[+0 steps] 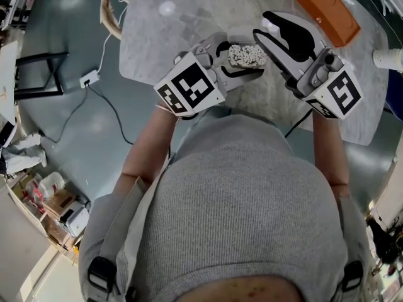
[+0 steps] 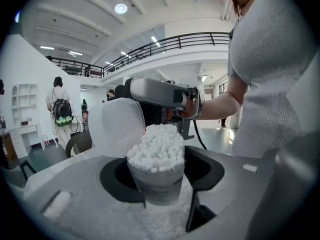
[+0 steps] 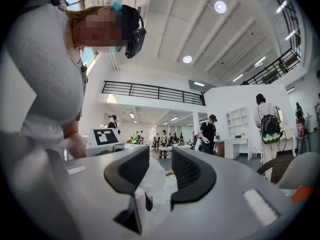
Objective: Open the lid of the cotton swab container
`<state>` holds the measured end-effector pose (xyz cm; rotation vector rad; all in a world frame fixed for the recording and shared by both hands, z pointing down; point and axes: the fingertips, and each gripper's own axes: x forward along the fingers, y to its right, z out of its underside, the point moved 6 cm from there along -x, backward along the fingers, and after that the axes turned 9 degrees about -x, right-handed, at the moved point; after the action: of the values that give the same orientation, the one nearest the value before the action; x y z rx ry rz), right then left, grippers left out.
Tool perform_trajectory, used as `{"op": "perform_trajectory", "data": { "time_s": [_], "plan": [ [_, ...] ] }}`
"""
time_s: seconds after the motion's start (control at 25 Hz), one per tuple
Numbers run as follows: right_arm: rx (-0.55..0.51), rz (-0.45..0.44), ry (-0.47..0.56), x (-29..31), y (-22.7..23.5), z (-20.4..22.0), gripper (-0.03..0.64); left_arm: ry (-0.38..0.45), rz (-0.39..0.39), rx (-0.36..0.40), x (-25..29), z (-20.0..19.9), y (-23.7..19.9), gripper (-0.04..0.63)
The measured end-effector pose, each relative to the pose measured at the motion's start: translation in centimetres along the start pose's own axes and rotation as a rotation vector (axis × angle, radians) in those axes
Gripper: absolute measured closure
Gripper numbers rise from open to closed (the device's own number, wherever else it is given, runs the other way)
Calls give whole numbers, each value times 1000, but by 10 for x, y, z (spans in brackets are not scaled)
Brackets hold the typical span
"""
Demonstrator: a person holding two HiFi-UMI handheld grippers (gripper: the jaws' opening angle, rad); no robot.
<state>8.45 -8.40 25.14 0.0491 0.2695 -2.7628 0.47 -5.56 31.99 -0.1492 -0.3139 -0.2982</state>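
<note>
My left gripper [image 1: 236, 60] is shut on the cotton swab container [image 1: 247, 55], a clear tub packed with white swabs, and holds it upright above the table. In the left gripper view the container [image 2: 156, 159] sits between the black pads [image 2: 200, 166], and its translucent lid [image 2: 122, 126] stands swung up at the tub's left. The grey body of my right gripper [image 2: 160, 91] is just behind the lid. The right gripper [image 1: 263, 25] faces the container from the right. In its own view the lid [image 3: 150, 176] lies between the jaws [image 3: 161, 171], with a gap showing at the right pad [image 3: 187, 171].
Below the grippers is a round marble table [image 1: 164, 36], with an orange object [image 1: 324, 11] at its far right. A wooden chair [image 1: 110, 11] stands at the table's left. A cable and power strip [image 1: 89, 78] lie on the floor. Other people stand far off in the hall.
</note>
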Motion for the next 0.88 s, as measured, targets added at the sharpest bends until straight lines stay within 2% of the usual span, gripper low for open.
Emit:
{"op": "perform_trajectory", "data": {
  "time_s": [0.24,0.28,0.48,0.88],
  "plan": [
    [6,16,-8,8,8,-1,503,12,6,16,-4,-5,-9,377],
    [4,20,-11,8,8,-1,533,12,4,23,-4,-6,-8,387],
    [0,9,-3,9,6,-2,586,27,-2,32,-3,-7,-8,390],
    [-10,7,-11,14,3,-4,600,80,-22,16,-3,-5,-9,388]
  ]
}}
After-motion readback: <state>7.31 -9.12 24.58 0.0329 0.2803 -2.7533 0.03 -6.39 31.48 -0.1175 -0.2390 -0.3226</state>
